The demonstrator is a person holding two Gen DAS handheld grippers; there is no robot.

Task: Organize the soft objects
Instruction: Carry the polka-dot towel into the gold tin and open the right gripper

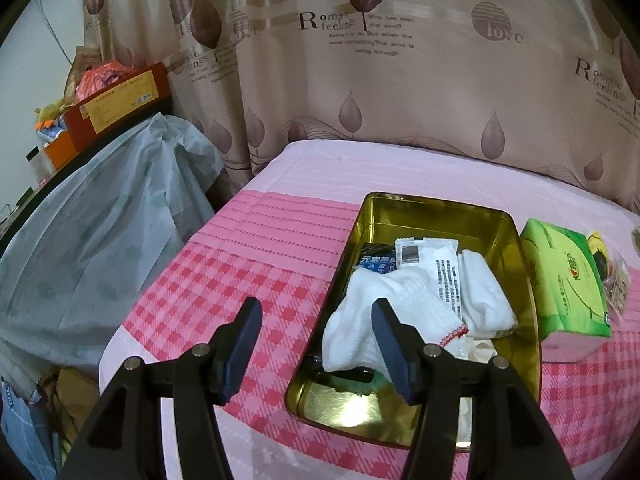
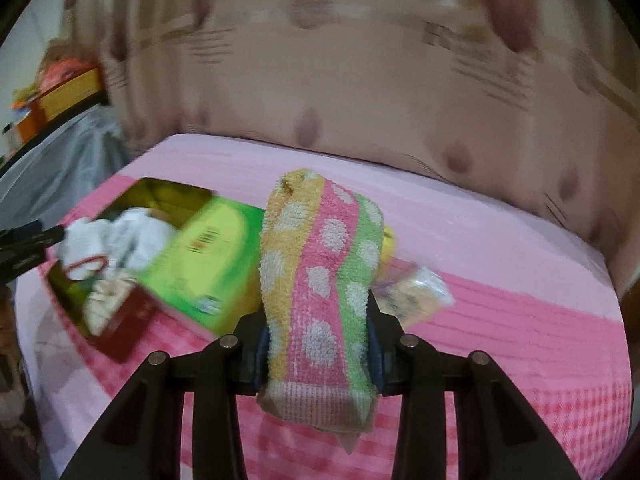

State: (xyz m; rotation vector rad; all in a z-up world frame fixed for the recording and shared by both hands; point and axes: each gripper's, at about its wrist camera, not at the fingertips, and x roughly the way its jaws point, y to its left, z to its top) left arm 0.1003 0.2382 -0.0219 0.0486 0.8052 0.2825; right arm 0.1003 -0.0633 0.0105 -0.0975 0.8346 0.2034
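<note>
Right gripper (image 2: 318, 354) pinched a striped, polka-dot towel (image 2: 320, 280) — gold tin (image 1: 436, 216) lay ahead-right of the spread, empty left gripper (image 1: 316, 344).

My left tongs (image 1: 316, 346) open, empty, hovering over near-left corner of gold tin (image 1: 436, 208) on bed (image 1: 248, 240). White socks (image 1: 384, 312), packets inside tin. Green tissue pack (image 1: 568, 280) just right of tin.

Each hand-held gripper (image 1: 316, 344) (image 2: 318, 356): black angular linkage arms w/ 4 silver pivot screws, 2 dark-blue ribbed pads.
</note>
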